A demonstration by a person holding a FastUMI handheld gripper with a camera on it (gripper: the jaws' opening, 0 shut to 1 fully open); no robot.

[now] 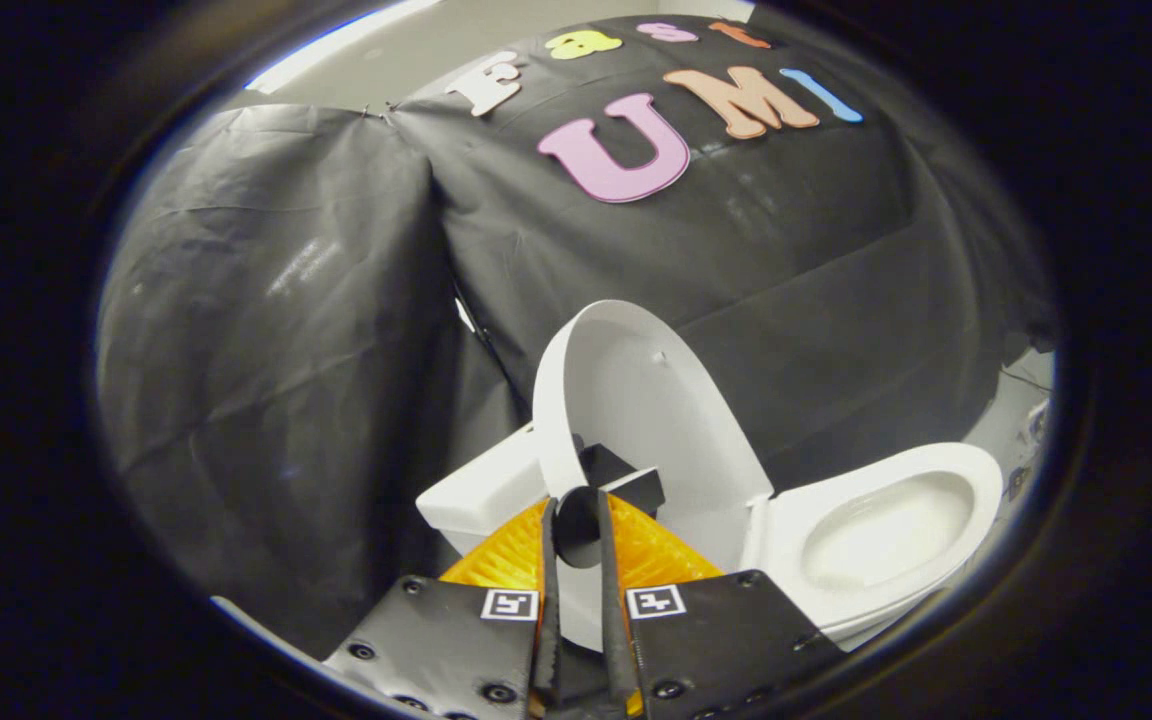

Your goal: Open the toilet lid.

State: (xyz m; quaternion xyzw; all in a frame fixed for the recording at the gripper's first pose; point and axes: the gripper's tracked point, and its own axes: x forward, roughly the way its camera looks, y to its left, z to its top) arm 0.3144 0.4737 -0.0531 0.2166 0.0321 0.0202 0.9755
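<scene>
The toilet lid looks like hard, thin white plastic. I think it is light and stiff, but smooth, so it could slip. It turns on a hinge at the back, so the best place to hold it is the thin rim, far from the hinge. The lid is already standing up, nearly straight, leaning toward the white tank. The claw has its two fingers close together, and the lid's rim runs down between them. It looks like the claw is pinching that rim, though I cannot be sure both fingers press on it. The lid rises from the fingertips toward twelve o'clock. The open toilet seat and bowl sit at about three o'clock from the claw.
</scene>
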